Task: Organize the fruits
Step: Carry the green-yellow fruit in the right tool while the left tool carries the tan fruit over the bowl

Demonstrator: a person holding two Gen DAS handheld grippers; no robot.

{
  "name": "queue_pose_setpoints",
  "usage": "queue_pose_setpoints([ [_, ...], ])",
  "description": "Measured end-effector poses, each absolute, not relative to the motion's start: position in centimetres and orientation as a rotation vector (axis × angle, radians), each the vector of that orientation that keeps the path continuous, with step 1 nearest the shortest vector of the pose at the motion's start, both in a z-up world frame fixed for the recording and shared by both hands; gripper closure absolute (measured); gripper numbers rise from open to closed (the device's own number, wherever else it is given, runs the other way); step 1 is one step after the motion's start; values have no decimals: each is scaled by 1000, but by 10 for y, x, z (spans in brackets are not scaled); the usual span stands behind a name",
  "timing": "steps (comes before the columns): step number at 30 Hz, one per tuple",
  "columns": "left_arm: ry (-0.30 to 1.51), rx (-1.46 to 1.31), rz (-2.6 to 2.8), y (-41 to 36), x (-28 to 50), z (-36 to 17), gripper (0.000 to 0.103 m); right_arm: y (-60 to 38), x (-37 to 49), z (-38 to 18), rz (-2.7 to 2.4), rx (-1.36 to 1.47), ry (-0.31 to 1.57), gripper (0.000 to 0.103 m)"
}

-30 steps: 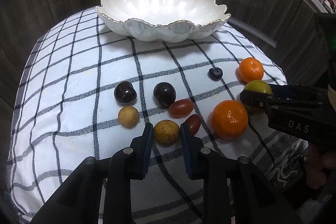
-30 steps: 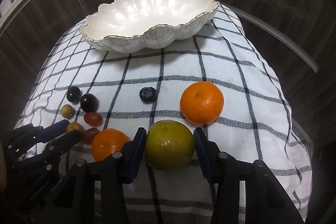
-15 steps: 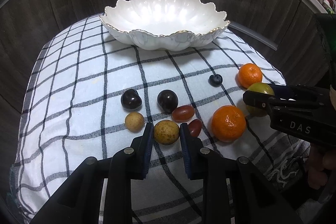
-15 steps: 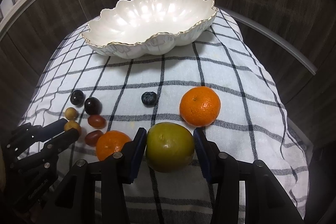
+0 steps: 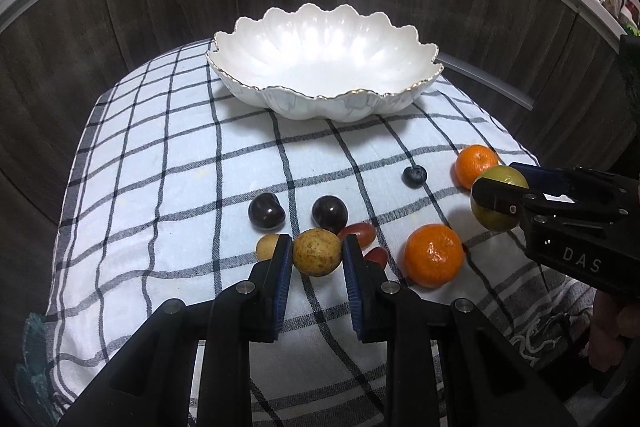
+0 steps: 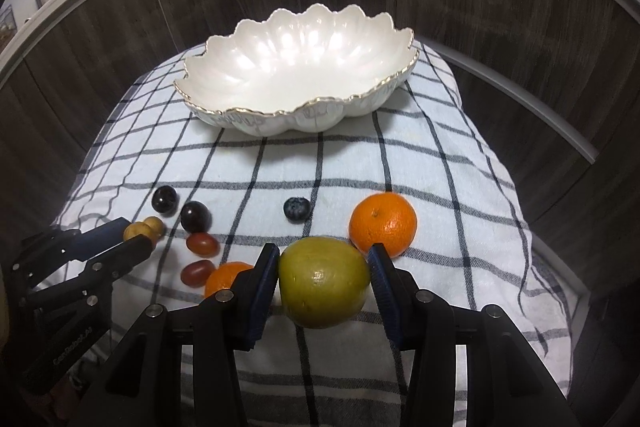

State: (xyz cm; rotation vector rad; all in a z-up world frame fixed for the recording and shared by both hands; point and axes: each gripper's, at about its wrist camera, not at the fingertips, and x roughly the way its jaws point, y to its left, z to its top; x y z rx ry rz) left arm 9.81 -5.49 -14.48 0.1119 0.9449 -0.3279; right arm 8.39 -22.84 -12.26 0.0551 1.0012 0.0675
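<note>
- On the checked cloth [image 5: 168, 163] spread over the bench, a white scalloped bowl [image 5: 324, 67] with a gilt rim is seen at the far side in both views, with nothing inside it.
- Between the blue pads of the left tool [image 5: 317, 254], a speckled tan fruit [image 5: 317, 251] is clamped on both sides; this grip is shown plainly only in the left wrist view, while in the right wrist view the same tool [image 6: 132, 237] is seen from the side at the lower left.
- Between the pads of the right tool [image 6: 323, 281], a yellow-green fruit [image 6: 324, 283] is gripped, filling the gap; in the left wrist view only part of it [image 5: 498, 197] is seen behind the black finger.
- A person's hand [image 5: 612, 327] behind the right tool is shown only in the left wrist view.
- Near the left tool, a second tan fruit [image 5: 267, 246], two dark plums [image 5: 266, 211] [image 5: 329, 214] and two red grape tomatoes [image 5: 358, 233] [image 5: 377, 255] are laid on the cloth.
- A blueberry [image 6: 297, 209] is laid apart, nearer the bowl.
- One mandarin [image 6: 383, 225] is shown whole in the right wrist view, just behind the right tool; another mandarin [image 5: 434, 255] is shown whole only in the left wrist view.
</note>
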Motion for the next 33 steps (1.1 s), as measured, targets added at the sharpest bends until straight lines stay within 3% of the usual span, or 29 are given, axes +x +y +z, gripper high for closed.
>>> queue_pose_setpoints([
  [33,833,68,-292,-56,146,-90,77,-229,121,-65,85,61,858,56],
])
